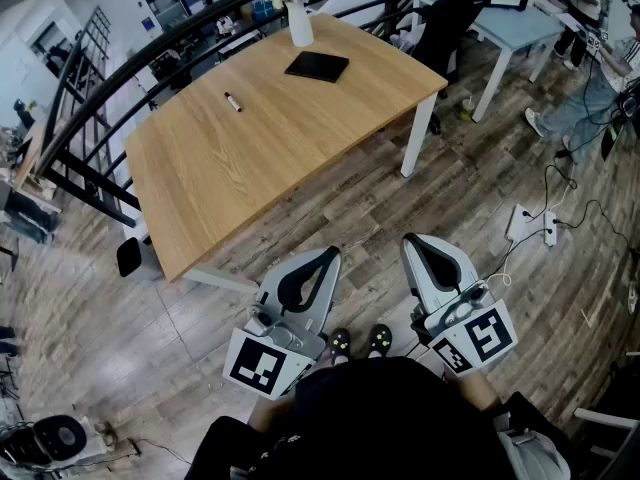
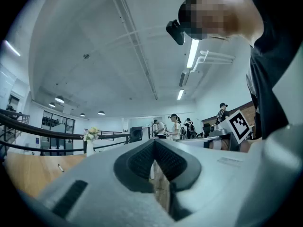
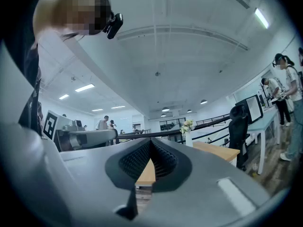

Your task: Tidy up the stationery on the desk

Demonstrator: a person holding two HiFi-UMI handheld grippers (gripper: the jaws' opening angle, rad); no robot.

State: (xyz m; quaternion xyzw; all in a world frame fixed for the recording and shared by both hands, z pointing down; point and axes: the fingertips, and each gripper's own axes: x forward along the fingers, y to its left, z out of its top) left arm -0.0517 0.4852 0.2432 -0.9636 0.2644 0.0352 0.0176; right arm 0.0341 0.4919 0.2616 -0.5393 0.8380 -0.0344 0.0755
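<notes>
Shows a wooden desk (image 1: 280,148) ahead, well apart from both tools. Holds the left hand-held gripper (image 1: 328,255) and right hand-held gripper (image 1: 416,241) level above the plank floor (image 1: 480,198), each with jaws pressed together on nothing. Leaves a pen (image 1: 233,101) lying loose on the desk and a black notebook (image 1: 317,66) farther back, near a white vase of flowers (image 1: 299,20). Looks like the very start: nothing gathered, all tidying left to do.
</notes>
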